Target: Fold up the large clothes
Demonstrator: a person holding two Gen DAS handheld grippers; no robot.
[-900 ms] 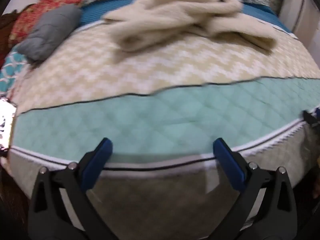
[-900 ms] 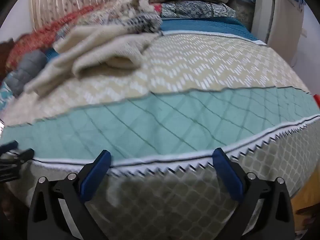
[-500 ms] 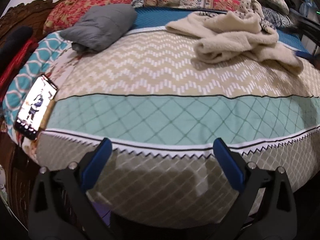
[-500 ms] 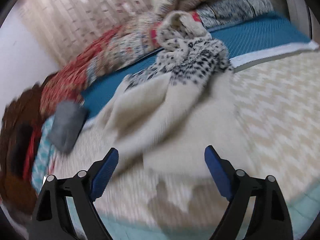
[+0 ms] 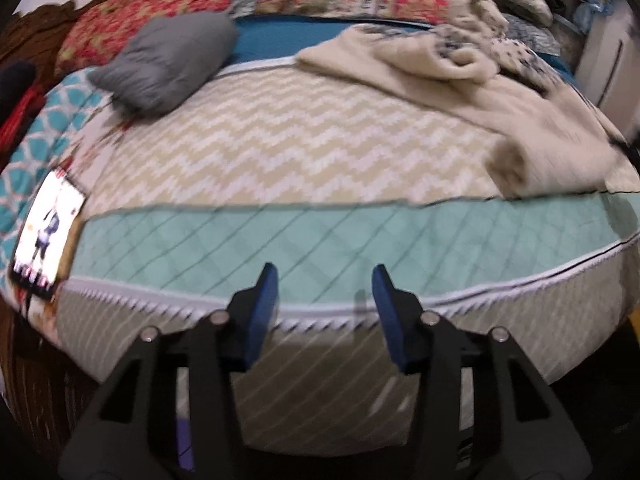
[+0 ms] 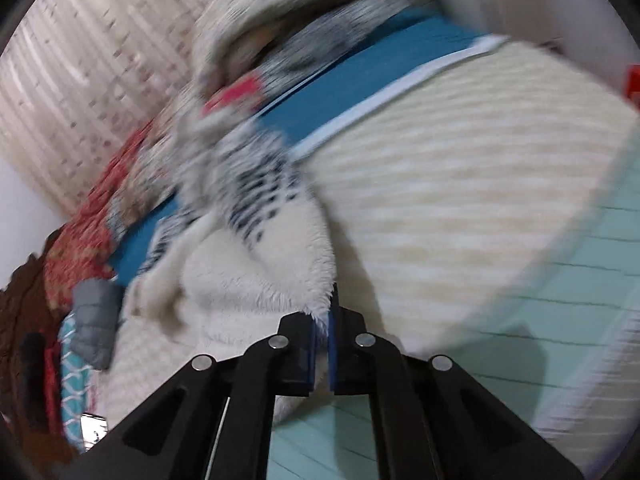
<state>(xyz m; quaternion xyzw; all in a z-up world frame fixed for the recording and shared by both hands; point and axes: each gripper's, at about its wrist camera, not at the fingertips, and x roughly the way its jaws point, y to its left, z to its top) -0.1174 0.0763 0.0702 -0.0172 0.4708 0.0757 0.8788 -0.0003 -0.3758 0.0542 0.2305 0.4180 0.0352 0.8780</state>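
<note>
A: How is the right gripper point(image 6: 321, 344) seen?
B: Clamped on the fluffy edge of the cream robe point(image 6: 256, 276).
A: And the left gripper point(image 5: 324, 292)?
B: Half-parted, nothing held, above the bed point(image 5: 320, 236). The robe point(image 5: 500, 92) is spread farther back; a grey pillow point(image 5: 168, 60) is seen beyond.

Left gripper point(image 5: 325, 292): angled downward, blue-padded jaws partway apart, nothing between them. Right gripper point(image 6: 322, 330): angled downward, jaws drawn together, pinching a fold of fabric at the tips.
</note>
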